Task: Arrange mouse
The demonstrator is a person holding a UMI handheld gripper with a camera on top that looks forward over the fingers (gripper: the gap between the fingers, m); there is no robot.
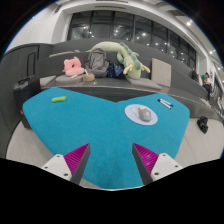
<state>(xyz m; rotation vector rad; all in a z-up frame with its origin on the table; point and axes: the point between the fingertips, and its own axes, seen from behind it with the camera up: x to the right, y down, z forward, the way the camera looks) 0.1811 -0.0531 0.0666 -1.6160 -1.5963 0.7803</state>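
A grey mouse lies on a round white pad on the teal table, beyond my right finger. My gripper is open and empty, hovering over the table's near edge. Its pink pads stand wide apart with bare teal surface between them. The mouse is well ahead of the fingers and to the right.
A green marker lies at the far left of the table, a blue pen at the far right. Beyond the table, plush toys, pink and green, lie heaped on a grey sofa. A dark chair stands at the left.
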